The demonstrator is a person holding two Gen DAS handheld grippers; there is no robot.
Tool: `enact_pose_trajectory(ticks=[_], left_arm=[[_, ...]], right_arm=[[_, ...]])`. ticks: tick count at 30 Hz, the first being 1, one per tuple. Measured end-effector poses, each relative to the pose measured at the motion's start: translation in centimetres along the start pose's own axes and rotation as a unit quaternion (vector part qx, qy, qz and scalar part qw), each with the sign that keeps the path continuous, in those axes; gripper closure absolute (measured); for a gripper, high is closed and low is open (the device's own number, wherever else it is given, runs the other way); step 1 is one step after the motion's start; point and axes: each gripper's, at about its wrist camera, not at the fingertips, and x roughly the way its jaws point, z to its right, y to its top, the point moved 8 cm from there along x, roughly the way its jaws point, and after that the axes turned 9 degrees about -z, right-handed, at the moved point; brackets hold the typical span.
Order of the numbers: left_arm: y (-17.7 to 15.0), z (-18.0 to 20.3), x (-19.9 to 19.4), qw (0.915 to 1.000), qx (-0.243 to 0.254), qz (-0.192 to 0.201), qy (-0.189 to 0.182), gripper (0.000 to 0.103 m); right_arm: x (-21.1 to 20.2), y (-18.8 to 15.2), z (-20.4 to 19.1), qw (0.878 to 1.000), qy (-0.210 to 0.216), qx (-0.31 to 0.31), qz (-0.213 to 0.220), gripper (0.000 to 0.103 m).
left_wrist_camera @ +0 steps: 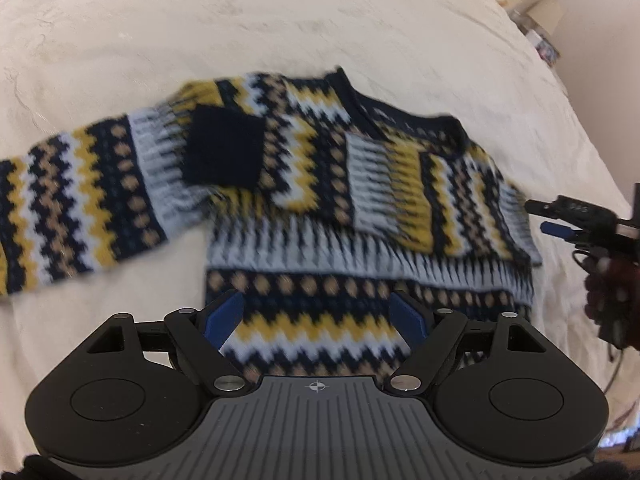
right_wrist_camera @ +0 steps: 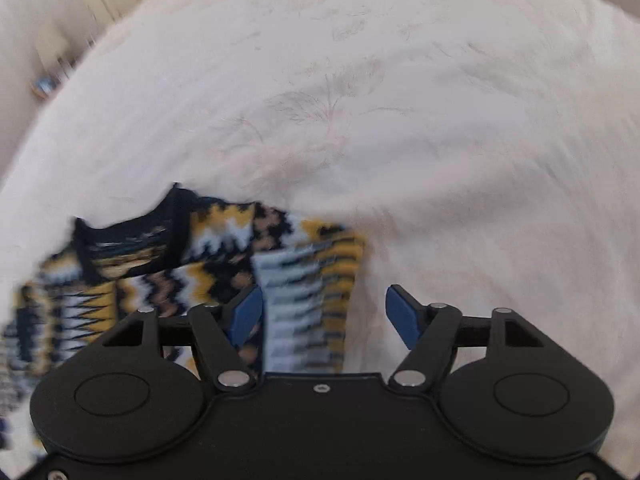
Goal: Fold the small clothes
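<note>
Patterned knit sweater (left_wrist_camera: 320, 184) lay ahead of left hand-held gripper (left_wrist_camera: 318, 320), one sleeve folded in, other spread. Both hand-held grippers, right (right_wrist_camera: 324, 316) too, gaped, holding nothing. Body folds remained.

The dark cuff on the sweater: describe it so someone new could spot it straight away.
On the cream bedspread lies one patterned sweater, zigzagged in navy, mustard, white and tan. One sleeve is folded across its chest, toward the outstretched sleeve. The cuff ends that folded sleeve: a plain dark navy block, the only large unpatterned patch besides the neckband.
</note>
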Motion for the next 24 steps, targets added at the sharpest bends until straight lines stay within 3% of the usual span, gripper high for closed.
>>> enact_pose_trajectory(ticks=[7,11,14,15,16,17,21,24], left_arm=[[-3.6,4.9,1.7,0.9992,0.025,-0.028,-0.017,0.024],[-5.0,7.0,1.4,0.9989,0.034,-0.024,-0.019,0.024],[-5.9,7.6,1.0,0.9993,0.029,-0.019,-0.014,0.024],[-6.2,7.7,0.8,0.9995,0.027,-0.017,-0.01,0.024],[-6.4,7.6,0.6,0.9996,0.023,-0.014,-0.007,0.024],[-6.7,7.5,0.3,0.9998,0.018,-0.012,-0.004,0.024],[-7.5,6.8,-0.9,0.9999,-0.005,0.003,0.01,0.024],[-8.3,6.0,-1.3,0.9995,-0.02,0.007,0.022,0.024]], right_arm=[[-0.9,-6.9,0.7,0.998,0.021,-0.024,-0.059,0.034],[0.0,-7.6,0.6,0.997,0.036,-0.021,-0.06,0.039],[0.8,-7.3,0.5,0.997,0.048,-0.006,-0.061,0.052],[1.2,-7.0,0.5,0.997,0.05,-0.003,-0.062,0.062],[1.1,-7.1,0.3,0.997,0.048,-0.004,-0.065,0.084],[1.3,-6.9,0.0,0.997,0.045,-0.011,-0.069,0.092],[0.0,-6.7,-0.1,0.995,-0.017,-0.08,-0.051,0.094],[0.4,-6.8,0.5,0.996,-0.017,-0.073,-0.056,0.094]])
